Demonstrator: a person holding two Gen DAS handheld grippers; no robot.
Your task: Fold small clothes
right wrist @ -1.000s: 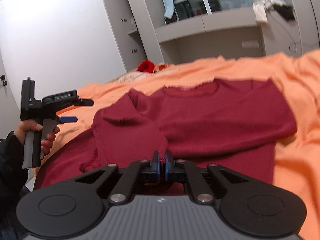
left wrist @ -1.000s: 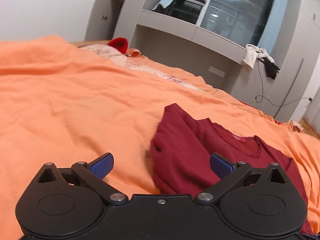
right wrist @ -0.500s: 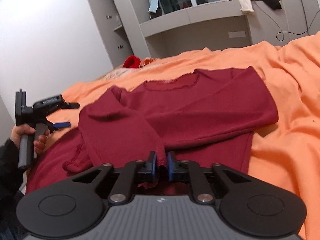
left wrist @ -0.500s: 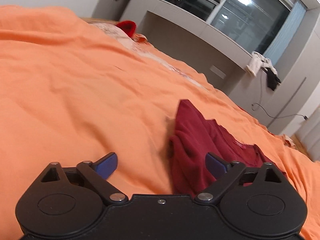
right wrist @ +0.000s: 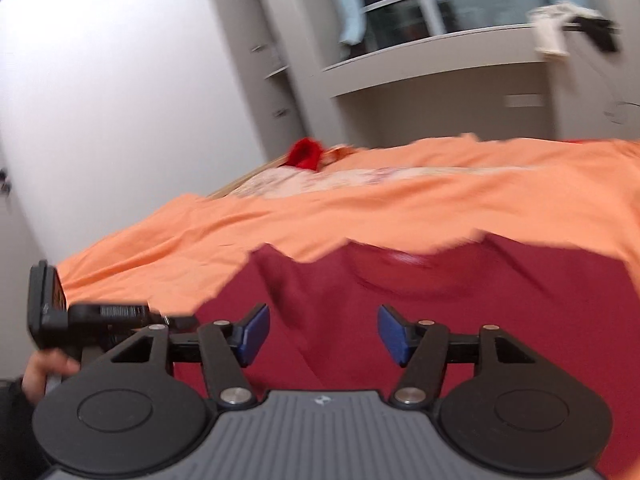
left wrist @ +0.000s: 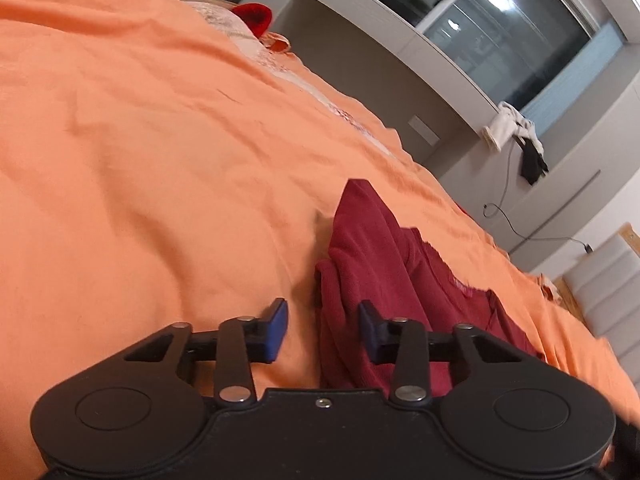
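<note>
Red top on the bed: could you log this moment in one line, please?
left gripper: closing, top edge between jaws | right gripper: opening, nothing between jaws

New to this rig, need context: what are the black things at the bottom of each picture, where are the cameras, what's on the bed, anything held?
No robot: a person carries a two-finger gripper in each hand, each with a camera looking along its fingers. The left gripper has been closing around a fold of the red shirt, pads not yet pressing. The right gripper has just been opening over the shirt, holding nothing. The shirt lies on an orange bedspread.
</note>
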